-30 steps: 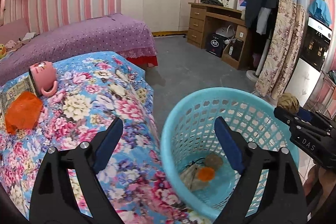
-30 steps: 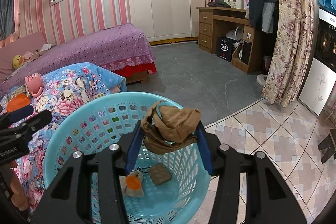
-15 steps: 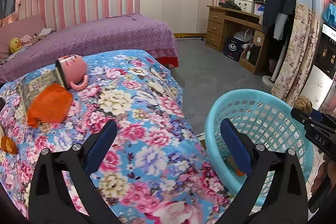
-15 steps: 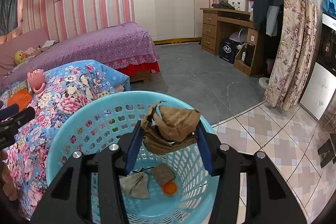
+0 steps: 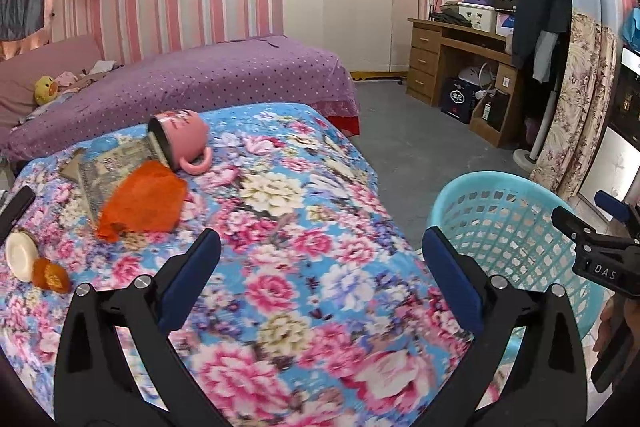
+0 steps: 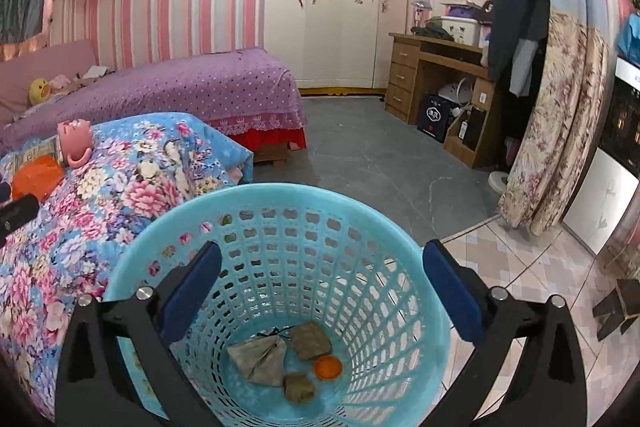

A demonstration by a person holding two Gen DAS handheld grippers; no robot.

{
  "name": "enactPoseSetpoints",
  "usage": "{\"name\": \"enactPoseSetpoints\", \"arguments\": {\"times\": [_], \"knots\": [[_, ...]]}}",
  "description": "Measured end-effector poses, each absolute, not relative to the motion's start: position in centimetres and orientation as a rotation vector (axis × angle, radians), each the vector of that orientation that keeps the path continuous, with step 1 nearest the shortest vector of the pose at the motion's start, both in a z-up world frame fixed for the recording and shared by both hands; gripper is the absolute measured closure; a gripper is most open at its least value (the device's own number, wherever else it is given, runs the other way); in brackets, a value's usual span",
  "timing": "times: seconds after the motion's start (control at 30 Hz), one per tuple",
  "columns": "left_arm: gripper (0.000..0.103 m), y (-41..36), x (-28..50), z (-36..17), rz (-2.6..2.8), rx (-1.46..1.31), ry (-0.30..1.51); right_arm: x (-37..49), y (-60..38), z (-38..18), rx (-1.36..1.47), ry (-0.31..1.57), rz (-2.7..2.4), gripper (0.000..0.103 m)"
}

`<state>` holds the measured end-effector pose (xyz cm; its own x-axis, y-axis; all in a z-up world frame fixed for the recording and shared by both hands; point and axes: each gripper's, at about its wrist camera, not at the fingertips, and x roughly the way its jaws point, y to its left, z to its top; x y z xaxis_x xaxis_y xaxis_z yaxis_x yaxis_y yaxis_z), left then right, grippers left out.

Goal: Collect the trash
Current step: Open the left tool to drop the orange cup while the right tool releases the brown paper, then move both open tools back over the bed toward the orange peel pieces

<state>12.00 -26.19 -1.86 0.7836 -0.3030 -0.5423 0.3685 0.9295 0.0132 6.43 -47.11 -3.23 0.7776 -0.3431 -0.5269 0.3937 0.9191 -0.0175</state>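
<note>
Right hand-held gripper [image 6: 322,287] jaws opening w/ nothing between, over blue basket [image 6: 432,291]; left hand-held gripper [image 5: 320,267] wide apart, empty, above floral bed [image 5: 280,227].

Basket [image 6: 280,227] stands right of bed [image 5: 300,267]; mug [image 5: 180,139] lies on bed.

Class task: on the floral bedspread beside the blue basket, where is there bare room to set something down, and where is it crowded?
Free: the wide stretch of floral bedspread from the pink mug toward the blue basket, and its near part. Crowded: the far left, where mug, orange bag over a booklet, and white lid cluster.
</note>
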Motion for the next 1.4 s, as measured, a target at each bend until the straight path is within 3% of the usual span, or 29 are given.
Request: {"name": "enactPoseSetpoints", "arguments": {"times": [0.67, 1.4], "knots": [[0.006, -12.4, 12.4, 0.5, -0.188, 0.123, 0.530, 10.8, -36.8, -1.4, 0.088, 0.564, -0.333, 0.005], [0.006, 2.2, 15.0, -2.9, -0.059, 0.016, 0.642, 14.7, -26.2, -2.2, 0.107, 0.598, -0.233, 0.005]]}}
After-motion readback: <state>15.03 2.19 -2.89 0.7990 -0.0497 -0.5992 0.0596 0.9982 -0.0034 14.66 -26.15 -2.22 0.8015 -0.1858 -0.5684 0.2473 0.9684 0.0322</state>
